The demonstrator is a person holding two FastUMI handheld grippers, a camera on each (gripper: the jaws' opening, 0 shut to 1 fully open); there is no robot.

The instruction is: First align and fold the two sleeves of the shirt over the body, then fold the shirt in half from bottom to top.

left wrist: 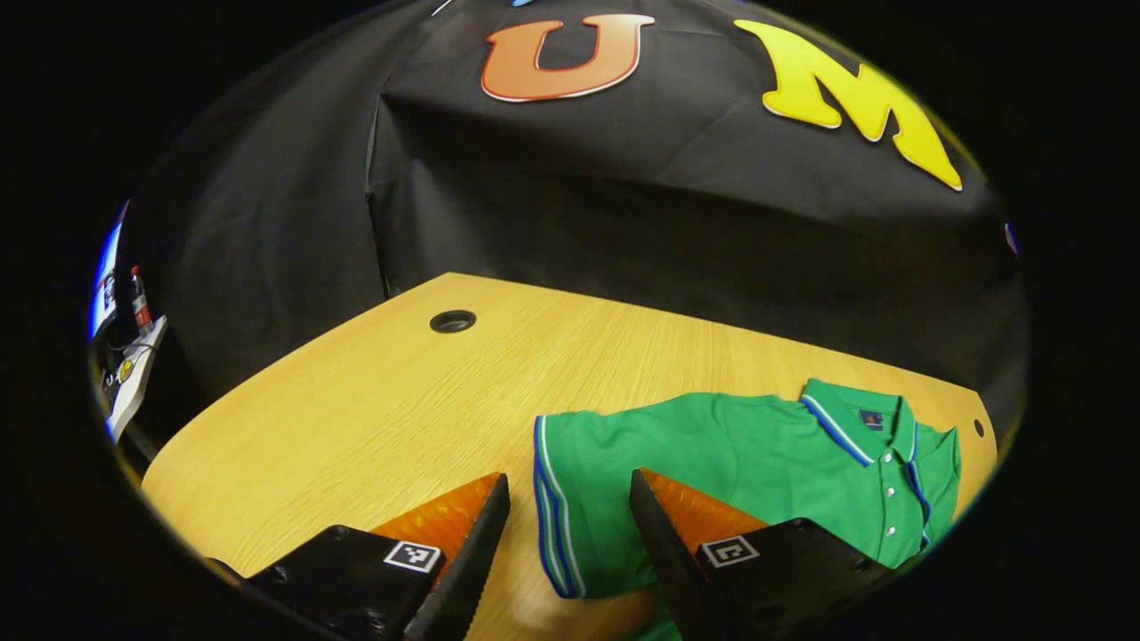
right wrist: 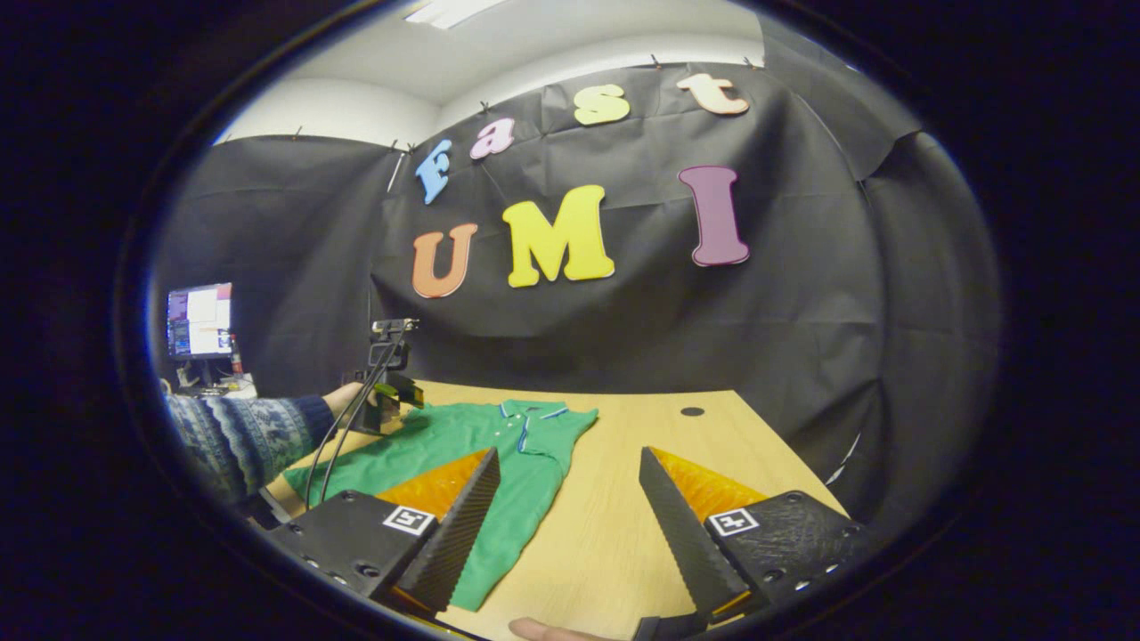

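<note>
1. Green polo shirt [left wrist: 712, 445] lies flat on the wooden table [left wrist: 356, 401], collar toward the far right corner in the left gripper view, buttons showing down the placket. One short sleeve [left wrist: 561, 507] with blue and white striped trim sticks out toward the near side.
2. Left gripper [left wrist: 570, 534] hovers right over that sleeve cuff with its fingers spread wide apart, one on each side of the striped edge. Nothing is pinched between them. Can't tell whether the tips actually touch the cloth.
3. Right gripper [right wrist: 565, 525] is wide open too, holding nothing. Its left finger sits in front of the shirt's near edge, its right finger over bare tabletop.
4. In the right gripper view the shirt runs from the left side of the table toward the middle, collar at the far end.
5. Same view: the other gripper [right wrist: 387, 405] shows at the far left by the shirt, held by a hand in a patterned knit sleeve [right wrist: 240, 432], cables hanging off it.
6. Computer monitor [right wrist: 199, 320] glows off at far left.
7. Round cable hole [left wrist: 452, 321] in the table at the far left corner, well apart from the shirt.
</note>
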